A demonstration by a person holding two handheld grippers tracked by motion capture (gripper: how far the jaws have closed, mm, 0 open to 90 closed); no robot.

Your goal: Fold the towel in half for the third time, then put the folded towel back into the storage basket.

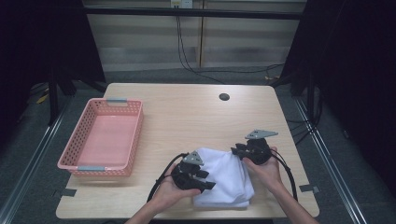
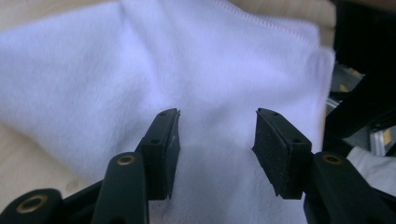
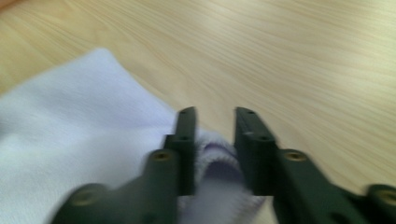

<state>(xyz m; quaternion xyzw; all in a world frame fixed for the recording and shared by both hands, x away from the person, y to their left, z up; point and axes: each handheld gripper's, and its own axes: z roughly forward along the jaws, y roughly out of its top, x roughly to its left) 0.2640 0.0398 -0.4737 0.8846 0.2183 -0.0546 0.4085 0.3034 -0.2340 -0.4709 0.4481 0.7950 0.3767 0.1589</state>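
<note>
As the person is working at the near edge of the tabletop, a white towel is lying folded there, right of centre, between the two hands.

Going from left: a pink basket is sitting along the left edge, empty and well apart from the towel. Next, the left gripper is hovering over the towel's left part; in the left gripper view its jaws are standing wide apart above the cloth, gripping nothing. The towel is looking soft, light and limp, with a stitched hem along one side. It is likely to sag and unfold if lifted by a single layer, so a corner or the hemmed edge, pinched through all layers, seems the best hold. Slipping looks unlikely, since the pile should catch on the pads.

Further right, the right gripper is sitting at the towel's far right corner. In the right gripper view a bunched fold of hem is lying between its jaws, which are close together; whether they are actually pinching it I cannot tell, as a gap is showing beside the right jaw.

A small dark hole is marking the far edge. Nothing is standing between towel and basket; only the trailing cables could be snagging near the hands.
</note>
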